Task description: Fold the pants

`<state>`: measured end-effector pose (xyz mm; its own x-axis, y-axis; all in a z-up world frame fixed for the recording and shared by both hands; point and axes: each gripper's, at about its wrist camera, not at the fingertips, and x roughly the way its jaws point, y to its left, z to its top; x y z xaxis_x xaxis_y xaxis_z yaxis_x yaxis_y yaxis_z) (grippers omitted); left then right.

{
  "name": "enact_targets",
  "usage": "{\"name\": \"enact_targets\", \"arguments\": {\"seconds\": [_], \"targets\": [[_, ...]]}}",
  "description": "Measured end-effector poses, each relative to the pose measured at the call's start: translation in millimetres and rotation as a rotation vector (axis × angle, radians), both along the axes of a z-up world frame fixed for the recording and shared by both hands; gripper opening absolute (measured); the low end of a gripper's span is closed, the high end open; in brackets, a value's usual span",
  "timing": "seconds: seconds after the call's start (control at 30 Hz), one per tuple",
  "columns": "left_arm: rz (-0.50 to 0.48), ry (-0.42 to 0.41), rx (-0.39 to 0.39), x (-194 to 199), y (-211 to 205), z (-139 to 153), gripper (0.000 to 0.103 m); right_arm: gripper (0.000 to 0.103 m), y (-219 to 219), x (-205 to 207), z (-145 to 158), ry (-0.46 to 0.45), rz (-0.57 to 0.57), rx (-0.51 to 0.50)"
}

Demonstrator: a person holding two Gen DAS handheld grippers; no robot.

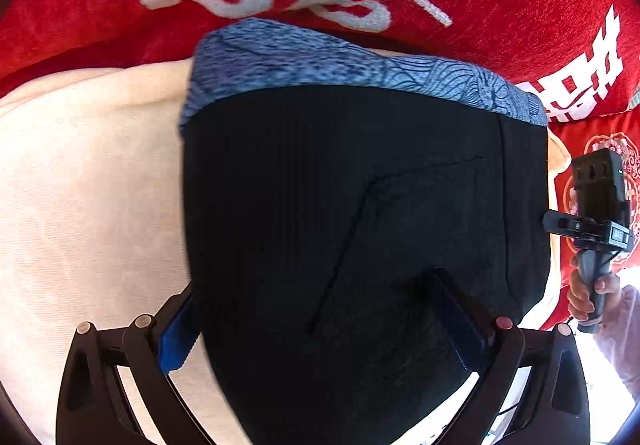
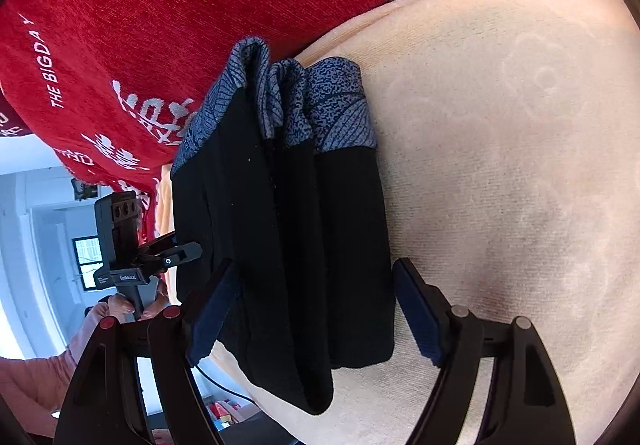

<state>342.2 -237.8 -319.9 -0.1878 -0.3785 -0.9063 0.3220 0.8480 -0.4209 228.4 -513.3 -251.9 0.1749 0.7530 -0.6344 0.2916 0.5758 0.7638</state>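
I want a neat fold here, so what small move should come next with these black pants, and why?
Probably lower the right tool a little and close it on the near edge of the pants. Its fingers stand open astride the folded stack on the cream cushion, gripping nothing, so the next fold cannot begin without a hold.

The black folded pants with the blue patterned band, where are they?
The black folded pants with the blue patterned band lie on the cream cushion, band end against the red blanket with white writing, in both views.
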Motion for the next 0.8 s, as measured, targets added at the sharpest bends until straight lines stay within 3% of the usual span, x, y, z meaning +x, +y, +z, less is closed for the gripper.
{"name": "enact_targets", "arguments": {"seconds": [0.13,0.23,0.37,0.43,0.63,0.8], "targets": [[0.015,-0.031,0.009,-9.7,-9.9,4.0,0.102,0.08,-1.1,0.1,-10.4,0.019,-0.019,0.04],[0.036,-0.08,0.005,-24.4,-15.4,19.8,0.089,0.073,-4.9,-4.5,-12.4,0.039,-0.046,0.047],[0.068,-0.127,0.011,-33.0,-18.1,42.5,0.069,0.056,-9.4,-10.0,-3.3,0.026,-0.046,0.084],[0.079,-0.142,0.016,-34.3,-15.6,52.2,0.064,0.052,-12.4,-11.7,2.7,0.017,-0.057,0.121],[0.071,-0.174,-0.006,-50.9,-14.2,88.3,0.064,0.049,-6.8,-19.0,33.0,-0.044,-0.006,0.161],[0.051,-0.18,-0.003,-79.8,4.5,108.4,0.064,0.049,10.6,-51.4,58.0,-0.067,-0.004,0.166]]}}
